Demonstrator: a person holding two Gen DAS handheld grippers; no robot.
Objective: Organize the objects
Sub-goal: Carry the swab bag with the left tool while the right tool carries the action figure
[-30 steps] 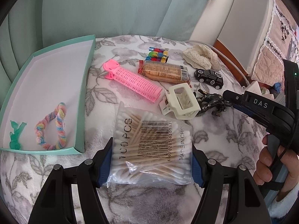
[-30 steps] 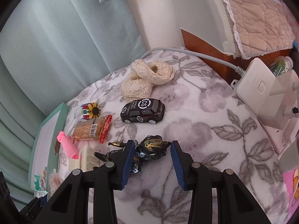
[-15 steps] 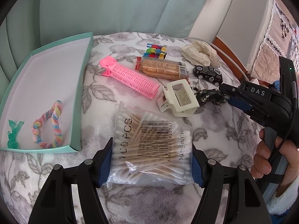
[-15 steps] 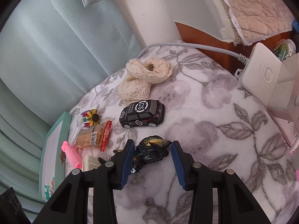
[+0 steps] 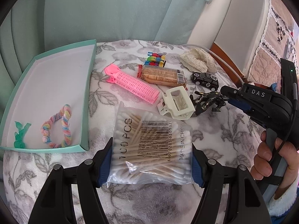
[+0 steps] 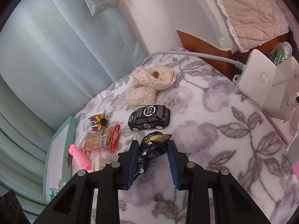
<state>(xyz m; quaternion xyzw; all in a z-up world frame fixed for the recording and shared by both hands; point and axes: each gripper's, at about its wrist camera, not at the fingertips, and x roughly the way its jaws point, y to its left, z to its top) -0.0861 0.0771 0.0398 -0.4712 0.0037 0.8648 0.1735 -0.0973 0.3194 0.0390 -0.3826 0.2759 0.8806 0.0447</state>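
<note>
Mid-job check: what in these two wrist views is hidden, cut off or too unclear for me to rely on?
- Black and gold figure: right wrist view, lower body hidden behind the right gripper fingers; whether both pads touch is unclear.
- Teal tray: right wrist view, near end cut off by the gripper, contents barely visible.
- Cotton swab bag: left wrist view, side edges covered by the left gripper pads.
- White charger block: right wrist view, cut off by the edge.

a home bedroom: pale green curtains [image 6: 56, 46] hang behind a surface covered in a grey floral fleece blanket [image 6: 214, 140], a quilted lace-trimmed cover [image 6: 252, 13] lies over wooden furniture, and a white power strip [image 6: 257, 76] sits nearby. hair accessories, a toy car [image 6: 149, 118] and snacks lie scattered about.
</note>
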